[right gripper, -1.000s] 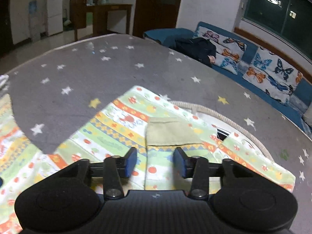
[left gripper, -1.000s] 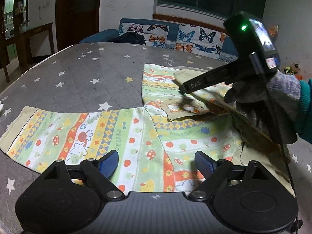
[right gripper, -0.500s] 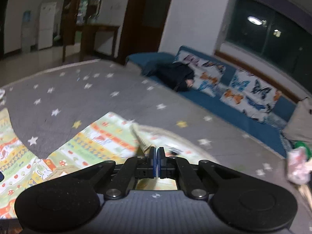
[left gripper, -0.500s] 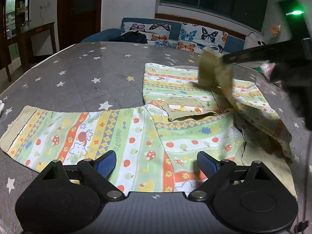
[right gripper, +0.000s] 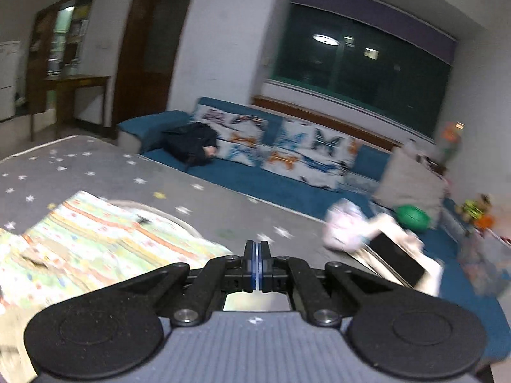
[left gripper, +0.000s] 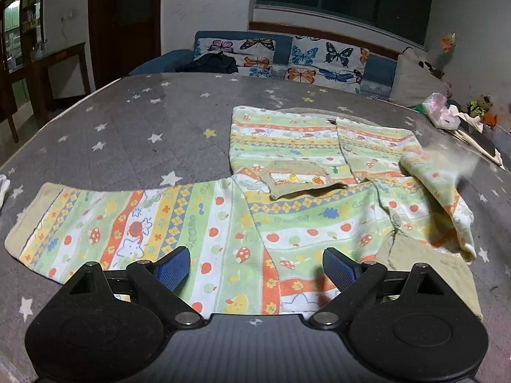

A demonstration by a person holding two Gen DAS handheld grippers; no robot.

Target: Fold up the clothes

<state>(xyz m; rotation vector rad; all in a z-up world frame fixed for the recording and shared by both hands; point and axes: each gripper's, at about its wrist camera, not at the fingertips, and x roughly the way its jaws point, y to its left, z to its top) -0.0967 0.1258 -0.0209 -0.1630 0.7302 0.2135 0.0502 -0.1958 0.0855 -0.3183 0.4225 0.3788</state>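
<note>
A child's striped, patterned garment (left gripper: 287,210) lies spread on the grey star-print table (left gripper: 143,121). One sleeve (left gripper: 95,223) stretches out flat to the left. The right sleeve (left gripper: 437,191) is lifted and pulled out to the right, blurred at its far end. My left gripper (left gripper: 255,266) is open, low over the garment's near hem. My right gripper (right gripper: 256,255) has its jaws pressed together, up off the table to the right of the garment (right gripper: 95,245). I cannot see cloth between its pads.
A blue sofa (left gripper: 281,57) with butterfly cushions stands behind the table. A pink-white bundle (left gripper: 442,113) and a dark flat item (right gripper: 399,258) lie at the table's right end. A white scrap (left gripper: 3,185) sits at the left edge.
My right gripper shut on the right sleeve cuff, lifted it off the garment's chest and swung it out to the right. My left gripper stayed open over the hem.
</note>
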